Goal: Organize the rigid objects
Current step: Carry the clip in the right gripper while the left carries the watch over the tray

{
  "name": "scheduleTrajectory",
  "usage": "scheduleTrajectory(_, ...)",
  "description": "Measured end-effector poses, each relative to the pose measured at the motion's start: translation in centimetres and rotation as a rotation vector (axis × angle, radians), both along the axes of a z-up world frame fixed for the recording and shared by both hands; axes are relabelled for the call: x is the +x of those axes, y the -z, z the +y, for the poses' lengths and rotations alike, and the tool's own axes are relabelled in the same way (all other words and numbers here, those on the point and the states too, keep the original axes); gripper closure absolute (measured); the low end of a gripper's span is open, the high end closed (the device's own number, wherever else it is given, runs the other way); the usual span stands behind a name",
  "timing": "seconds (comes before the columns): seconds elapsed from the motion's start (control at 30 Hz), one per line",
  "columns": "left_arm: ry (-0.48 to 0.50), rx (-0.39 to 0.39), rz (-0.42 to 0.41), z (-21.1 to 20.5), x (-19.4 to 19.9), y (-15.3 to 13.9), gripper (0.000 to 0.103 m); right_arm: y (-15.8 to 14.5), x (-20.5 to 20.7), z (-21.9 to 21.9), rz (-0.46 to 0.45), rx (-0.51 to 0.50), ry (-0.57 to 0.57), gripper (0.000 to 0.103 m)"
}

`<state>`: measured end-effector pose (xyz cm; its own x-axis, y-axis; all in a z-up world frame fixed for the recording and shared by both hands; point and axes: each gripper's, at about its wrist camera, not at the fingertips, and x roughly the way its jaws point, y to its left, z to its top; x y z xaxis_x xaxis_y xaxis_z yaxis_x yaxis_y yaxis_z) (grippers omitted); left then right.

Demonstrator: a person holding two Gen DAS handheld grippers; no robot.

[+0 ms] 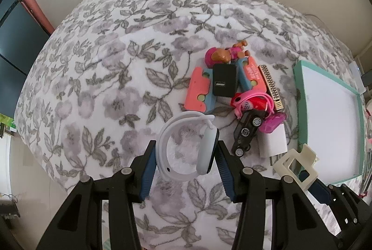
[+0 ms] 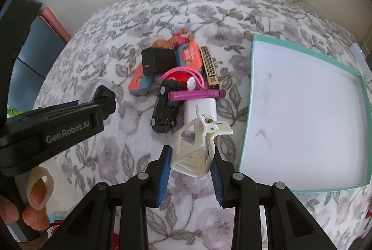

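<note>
My left gripper (image 1: 186, 144) is shut on a white smartwatch (image 1: 208, 150) with a dark face, held above the flowered blanket (image 1: 104, 87). The right gripper (image 2: 191, 148) is shut on a cream hair claw clip (image 2: 197, 157), also lifted; the clip (image 1: 295, 162) shows at the lower right of the left wrist view. Beyond both lies a pile: a black charger (image 2: 159, 60), a black toy car (image 2: 166, 108), a white charger (image 2: 201, 108), a magenta pen (image 2: 197, 94), a gold harmonica (image 2: 210, 66), coral and blue foam pieces (image 1: 200, 91) and a toy dog figure (image 1: 226, 54).
A shallow teal box (image 2: 302, 110) with a white floor lies on the blanket right of the pile, nothing inside it. A person's hand (image 2: 34, 210) holds the left gripper's handle at the lower left of the right wrist view. A wall runs behind the bed.
</note>
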<state>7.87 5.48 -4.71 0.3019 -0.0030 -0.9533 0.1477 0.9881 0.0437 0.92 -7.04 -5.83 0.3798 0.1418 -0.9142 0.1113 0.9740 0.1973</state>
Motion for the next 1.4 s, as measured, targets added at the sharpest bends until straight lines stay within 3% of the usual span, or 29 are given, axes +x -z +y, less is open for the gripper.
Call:
scheduleTrajectory(0.3, 0.025, -0.013, -0.037, -2.2, 0.2, -2.4, 0.052, -1.8, -0.3, -2.1, -0.06, 0.028, 0.06, 0.069)
scheduleTrajectory(0.87, 0.143, -0.046, -0.081, -13.5, 1.0, -4.6, 0.052, -3.7, -1.6, -13.5, -0.129, -0.075, 0.389, 0.069)
scheduleTrajectory(1.4, 0.235, -0.062, -0.071, -21.5, 1.8, -2.2, 0.052, -2.8, -2.4, -21.9, -0.131, -0.166, 0.594, 0.069)
